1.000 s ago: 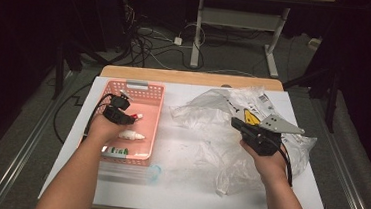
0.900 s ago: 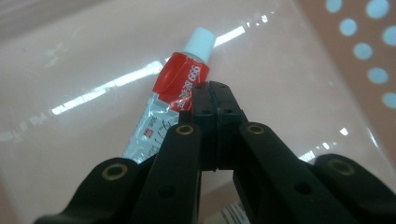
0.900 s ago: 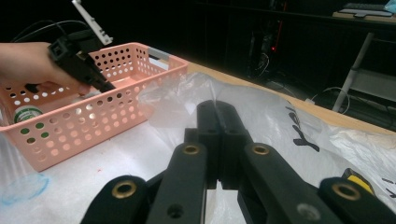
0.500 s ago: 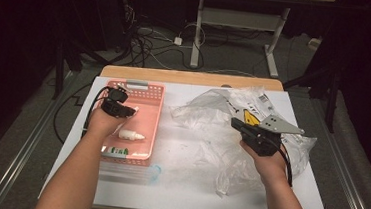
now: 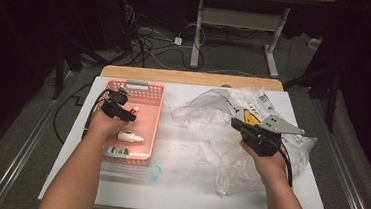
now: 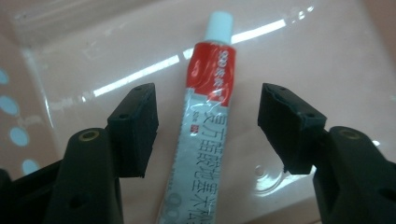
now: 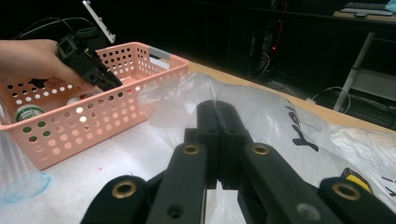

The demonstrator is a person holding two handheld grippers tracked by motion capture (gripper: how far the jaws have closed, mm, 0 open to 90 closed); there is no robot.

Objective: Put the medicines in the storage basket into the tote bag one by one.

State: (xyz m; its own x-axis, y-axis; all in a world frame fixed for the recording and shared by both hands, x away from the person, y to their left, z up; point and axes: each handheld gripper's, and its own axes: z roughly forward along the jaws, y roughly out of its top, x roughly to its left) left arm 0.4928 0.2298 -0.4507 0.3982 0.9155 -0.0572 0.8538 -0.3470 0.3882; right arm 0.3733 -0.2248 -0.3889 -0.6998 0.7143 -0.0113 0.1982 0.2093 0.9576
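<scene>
In the left gripper view we see our left gripper [image 6: 208,126] with its jaws apart, having just been opening; the pads [image 6: 135,126] stand clear on either side of a red-and-silver tube [image 6: 205,121] and do not press on it. The tube lies flat on the floor of the pink basket [image 6: 327,51], its white cap [image 6: 219,25] pointing to 12 o'clock. In the high view the same gripper [image 5: 123,110] hangs over the basket's middle, the red end of the tube just showing at its tip.

Our right gripper [image 7: 218,135] has its jaws pressed together on a fold of the clear plastic bag [image 7: 261,107], which rises thinly between the pads. In the high view this gripper [image 5: 242,126] sits at 3 o'clock from the basket, well apart from it, with the crumpled bag [image 5: 212,116] spread around it across the white table [image 5: 177,184].

Further out in the basket [image 5: 155,112], a small white dropper bottle [image 5: 129,137] lies at 6 o'clock from the left gripper, and a green-labelled bottle [image 5: 116,151] lies nearer the front wall. A clear round lid [image 5: 154,172] rests on the table just outside the basket's near corner.
</scene>
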